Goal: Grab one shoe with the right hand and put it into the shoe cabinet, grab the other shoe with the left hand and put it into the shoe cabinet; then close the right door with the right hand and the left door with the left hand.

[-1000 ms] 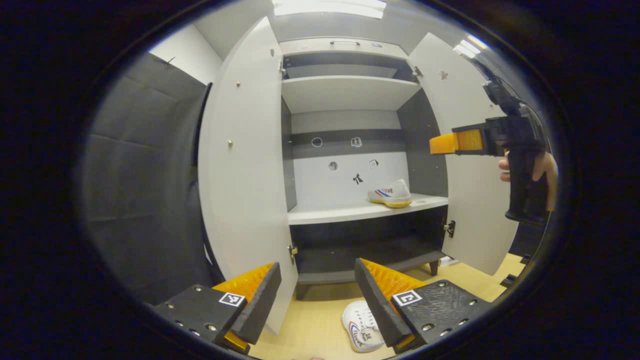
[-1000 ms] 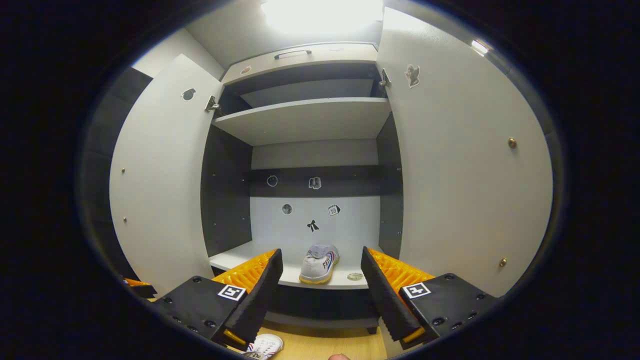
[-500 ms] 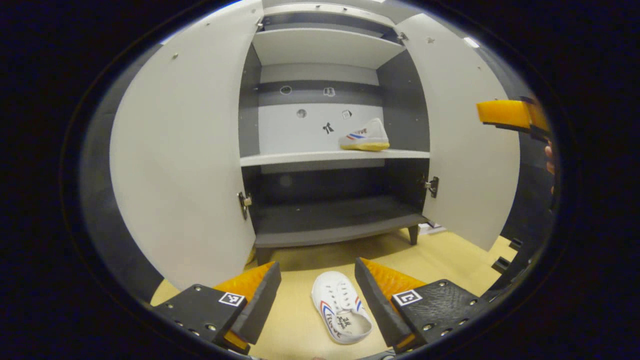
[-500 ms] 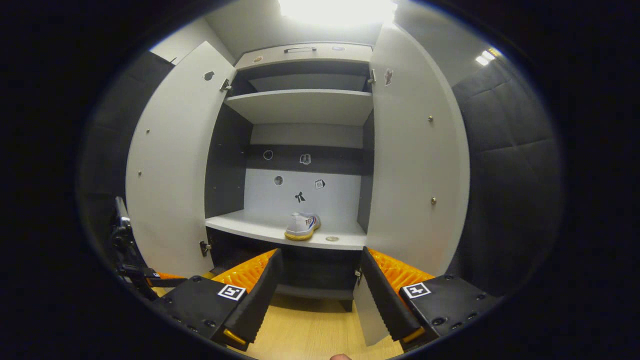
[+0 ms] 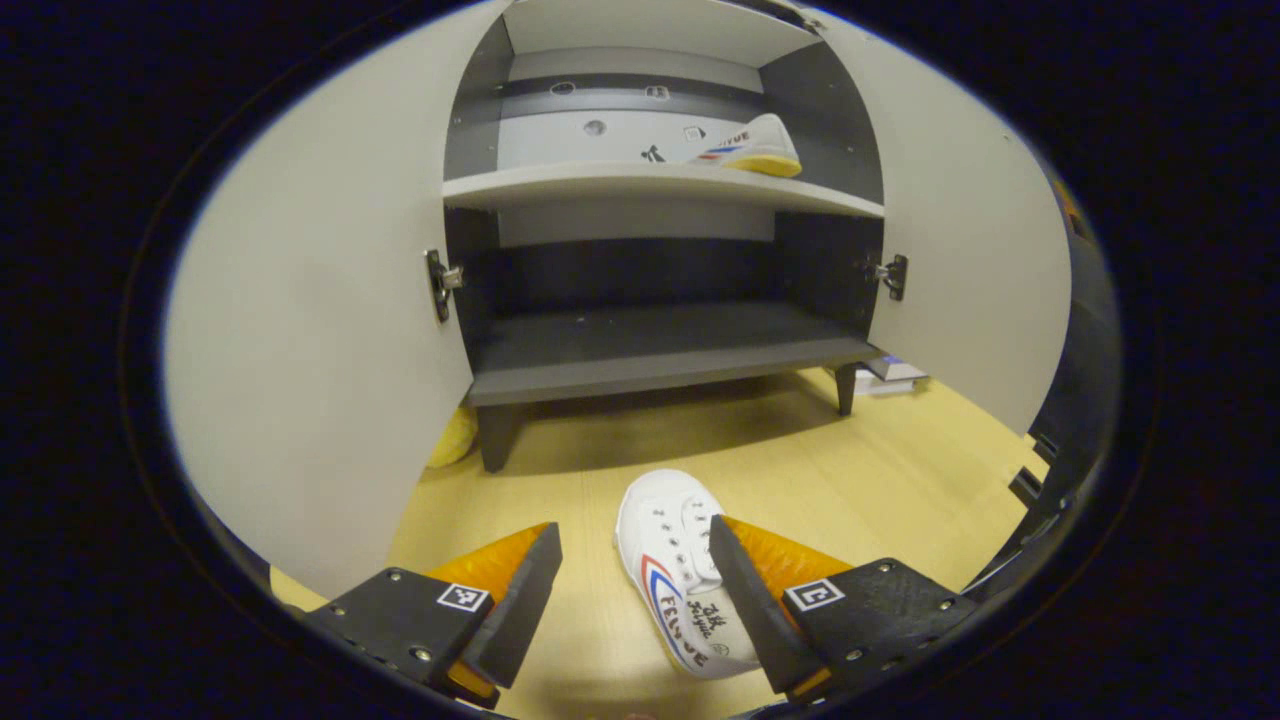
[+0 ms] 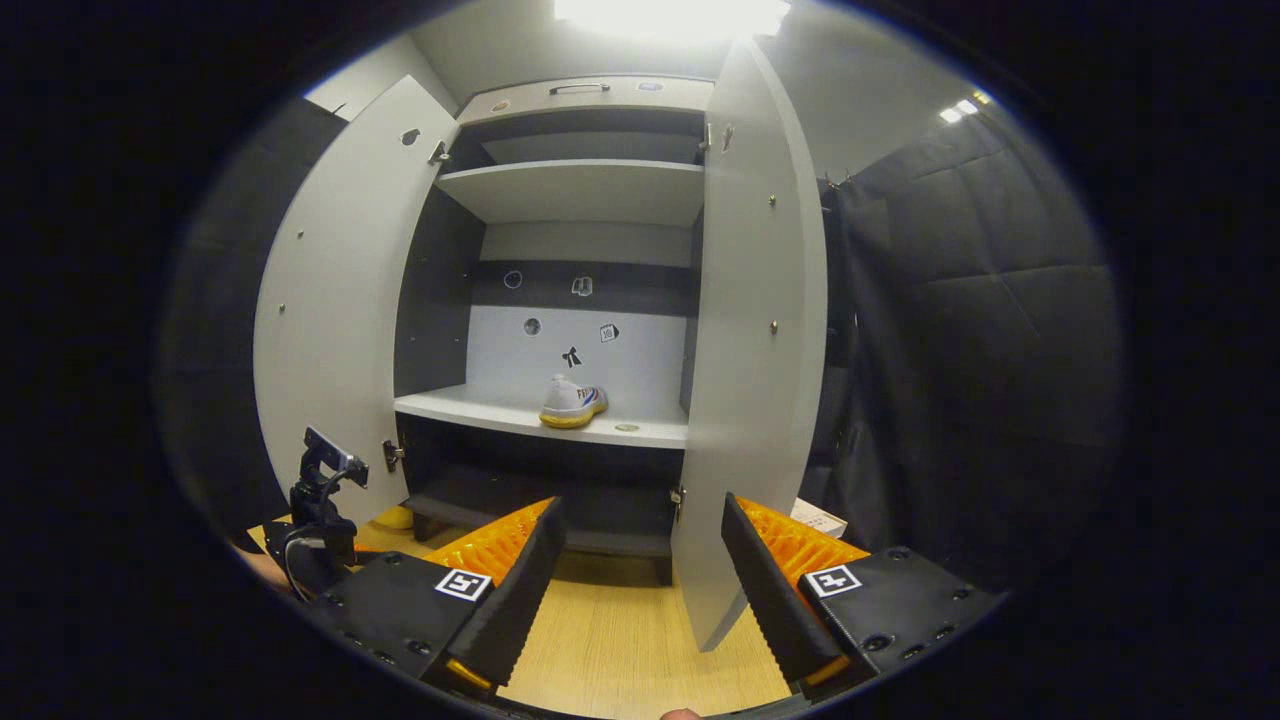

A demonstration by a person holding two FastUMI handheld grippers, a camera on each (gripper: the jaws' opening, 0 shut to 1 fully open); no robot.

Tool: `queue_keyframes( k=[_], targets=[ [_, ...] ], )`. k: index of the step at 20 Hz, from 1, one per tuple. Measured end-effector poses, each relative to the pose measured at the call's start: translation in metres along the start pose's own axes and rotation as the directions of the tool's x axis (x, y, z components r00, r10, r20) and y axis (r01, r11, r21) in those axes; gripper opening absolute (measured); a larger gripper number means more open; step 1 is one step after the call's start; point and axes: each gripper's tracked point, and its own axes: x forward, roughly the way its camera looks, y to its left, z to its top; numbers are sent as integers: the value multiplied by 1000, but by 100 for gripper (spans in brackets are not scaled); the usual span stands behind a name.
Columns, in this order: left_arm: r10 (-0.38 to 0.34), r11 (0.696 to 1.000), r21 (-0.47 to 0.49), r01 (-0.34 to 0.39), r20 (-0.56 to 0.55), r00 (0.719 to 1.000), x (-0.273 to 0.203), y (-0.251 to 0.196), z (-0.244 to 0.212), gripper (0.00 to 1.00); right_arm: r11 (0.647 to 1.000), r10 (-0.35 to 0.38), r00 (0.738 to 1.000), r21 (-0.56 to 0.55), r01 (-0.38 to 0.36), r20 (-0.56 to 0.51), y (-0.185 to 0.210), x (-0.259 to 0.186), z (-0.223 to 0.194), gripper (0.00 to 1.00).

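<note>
You can read "FEIYUE" in dark letters on the side of the white shoe on the floor. The shoe on the shelf has letters too, but they are too small to read.

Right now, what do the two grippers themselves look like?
Each gripper, left and right, has two wedge-shaped fingers with ridged inner faces, mounted on black blocks dotted with screws. Every block carries a small square black-and-white marker. In the right gripper view, the left gripper's rear appears farther off, black, with a looping cable.
</note>
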Motion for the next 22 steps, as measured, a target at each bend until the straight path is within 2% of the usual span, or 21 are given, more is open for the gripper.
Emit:
queue_keyframes(
  k=[5,7,11,18,21,22],
  targets=[
    [-20,999,23,22,-100,995,17,-4,-32,90,999,-33,998,-13,33,-54,-14,-8,-21,98],
    [-1,1000,30,5,-129,992,21,0,-36,92,999,-34,997,-2,34,-71,-16,-11,-26,98],
    [2,1000,-13,-5,-207,978,31,2,-50,90,999,-30,996,16,32,-81,-18,-14,-31,98],
    [-27,999,-53,13,-262,965,35,2,-60,93,999,-14,997,29,16,-73,-23,-15,-32,98],
    [-77,993,-109,47,-292,953,35,-7,-63,87,999,5,996,45,-1,-85,-23,-14,-36,98],
    [-87,991,-125,51,-303,949,38,-10,-63,75,998,14,996,55,-9,-89,-22,-14,-38,98]
  ],
)
